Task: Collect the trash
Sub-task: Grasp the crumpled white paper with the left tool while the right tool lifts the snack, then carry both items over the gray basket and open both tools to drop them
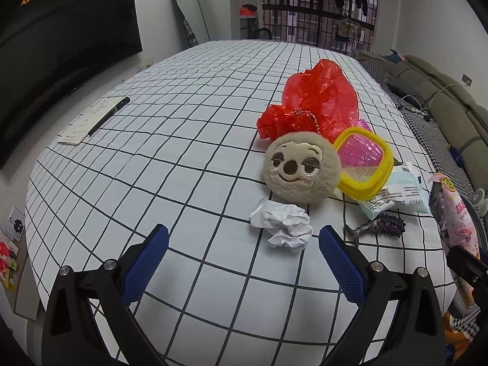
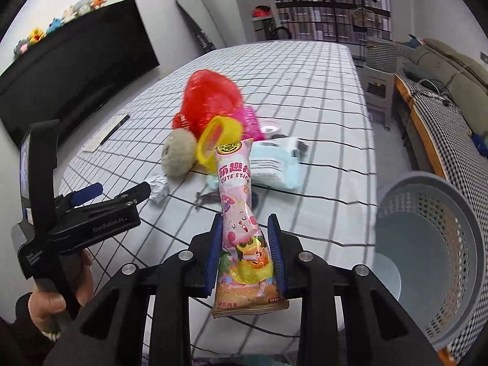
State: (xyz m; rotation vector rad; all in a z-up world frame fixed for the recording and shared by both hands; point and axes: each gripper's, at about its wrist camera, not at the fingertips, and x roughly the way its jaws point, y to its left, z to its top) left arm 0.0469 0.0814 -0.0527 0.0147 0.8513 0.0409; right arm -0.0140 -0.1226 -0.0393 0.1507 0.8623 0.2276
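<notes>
My right gripper (image 2: 245, 222) is shut on a pink snack wrapper (image 2: 241, 213) and holds it upright above the table, left of a grey trash basket (image 2: 439, 244). The wrapper also shows at the right edge of the left wrist view (image 1: 454, 213). My left gripper (image 1: 244, 238) is open and empty, just short of a crumpled white paper ball (image 1: 282, 225), which also shows in the right wrist view (image 2: 158, 187). A red plastic bag (image 1: 314, 100) lies further back. A pale blue tissue pack (image 1: 393, 192) lies on the right.
A round beige plush face (image 1: 288, 170), a yellow-rimmed pink container (image 1: 363, 164) and a small dark spiky toy (image 1: 381, 227) lie among the trash on the checked tablecloth (image 1: 183, 164). A notepad with a pen (image 1: 94, 119) lies far left. A sofa (image 1: 442, 103) stands to the right.
</notes>
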